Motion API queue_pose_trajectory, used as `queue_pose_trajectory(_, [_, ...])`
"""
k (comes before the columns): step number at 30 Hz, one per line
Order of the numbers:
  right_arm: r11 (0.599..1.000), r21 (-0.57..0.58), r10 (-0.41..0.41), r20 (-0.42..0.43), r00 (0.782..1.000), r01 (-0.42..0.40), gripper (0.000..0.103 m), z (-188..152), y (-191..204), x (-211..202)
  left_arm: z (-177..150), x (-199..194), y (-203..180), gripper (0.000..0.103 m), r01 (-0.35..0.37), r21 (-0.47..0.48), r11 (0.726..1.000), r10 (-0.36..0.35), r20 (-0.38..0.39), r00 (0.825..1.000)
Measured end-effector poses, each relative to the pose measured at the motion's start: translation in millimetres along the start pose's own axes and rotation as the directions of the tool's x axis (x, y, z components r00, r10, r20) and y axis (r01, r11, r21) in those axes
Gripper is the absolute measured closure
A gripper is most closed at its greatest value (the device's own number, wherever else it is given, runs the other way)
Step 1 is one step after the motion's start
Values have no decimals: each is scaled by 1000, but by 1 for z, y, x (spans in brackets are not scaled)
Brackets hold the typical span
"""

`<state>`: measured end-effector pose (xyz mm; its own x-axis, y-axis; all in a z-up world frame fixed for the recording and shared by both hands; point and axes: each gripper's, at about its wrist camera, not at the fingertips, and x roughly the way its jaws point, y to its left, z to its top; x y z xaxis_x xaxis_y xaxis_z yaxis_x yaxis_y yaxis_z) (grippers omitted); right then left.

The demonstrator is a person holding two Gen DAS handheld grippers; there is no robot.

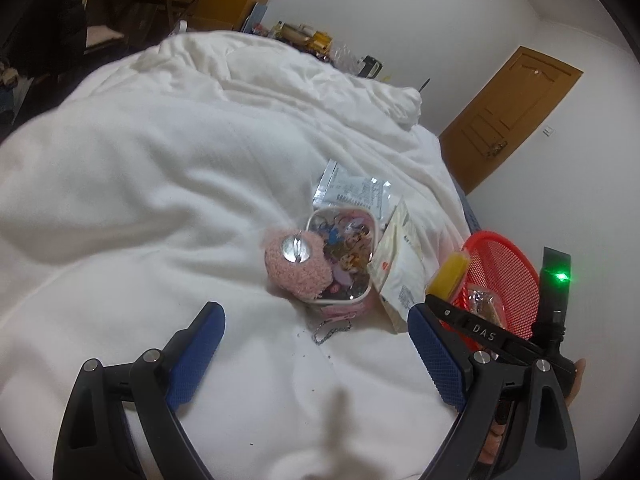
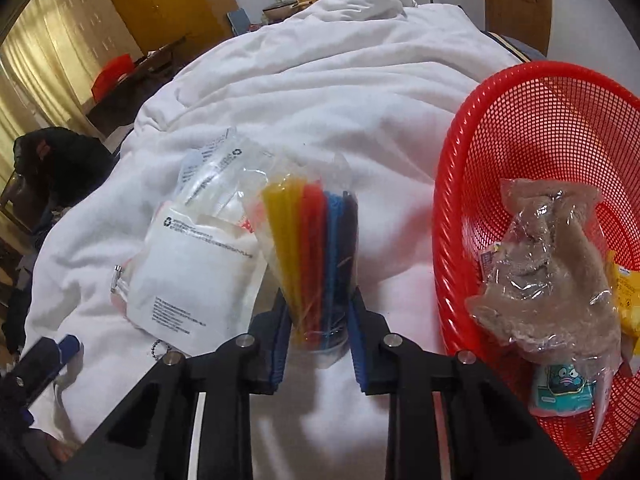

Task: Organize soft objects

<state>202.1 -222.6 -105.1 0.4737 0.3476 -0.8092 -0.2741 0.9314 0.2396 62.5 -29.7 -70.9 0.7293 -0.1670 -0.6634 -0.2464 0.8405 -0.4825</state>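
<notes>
— White duvet point(image 1: 168, 184) covers the bed, a brown door point(image 1: 508, 116) at two o'clock. What is in your hands?

— My right gripper point(image 2: 318, 332) is clamped on a clear packet of foam strips point(image 2: 312, 248). I count four colours: yellow, red, blue and one dark. My left gripper point(image 1: 316, 344) is spread wide over the duvet, holding nothing.

— Any writing?

— "DAS" shows on the other gripper's finger, seen in my left view at four o'clock. One white pouch point(image 2: 192, 276) at nine o'clock of the packet carries a recycling mark and fine print too small to read. A clear bag point(image 2: 216, 168) above it bears another recycling mark.

— And the soft things?

— One pink fuzzy pouch point(image 1: 296, 268) leans on one open tin point(image 1: 344, 256) full of small trinkets, at twelve o'clock of my left gripper. One foil sachet point(image 1: 352, 192) lies beyond.

— The basket?

— One red mesh basket point(image 2: 532, 120) sits at three o'clock of the strips. Inside: one brown plush in plastic wrap point(image 2: 548, 272), one teal cartoon pack point(image 2: 564, 392) and something yellow point(image 2: 624, 292).
</notes>
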Motion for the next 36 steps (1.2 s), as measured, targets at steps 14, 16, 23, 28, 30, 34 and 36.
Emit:
queue_pose_trajectory(14, [988,24,149,51,988,-150,80,-13,-42,-84,19,33,-104,8,11,349,937,41,-142,989])
queue_pose_trajectory(16, [982,48,179,60,982,-182,80,-23,-52,-89,27,44,-107,8,18,322,947,41,-175,984])
queue_pose_trajectory(23, [964,91,242,84,967,-249,80,-35,-71,-88,33,61,-107,25,49,240,969,3,-211,977])
queue_pose_trajectory(28, [962,96,249,73,966,-255,80,-36,-70,-82,29,74,-134,25,-4,397,918,100,-220,971])
queue_pose_trajectory(30, [963,88,247,76,966,-254,80,-36,-68,-83,26,83,-134,25,-57,420,906,165,-227,960])
queue_pose_trajectory(34, [966,75,242,74,967,-248,80,-37,-65,-83,21,90,-125,25,-61,395,917,163,-231,959])
queue_pose_trajectory(36, [967,69,239,66,969,-244,79,-39,-63,-81,18,90,-128,31,-69,402,913,169,-220,961])
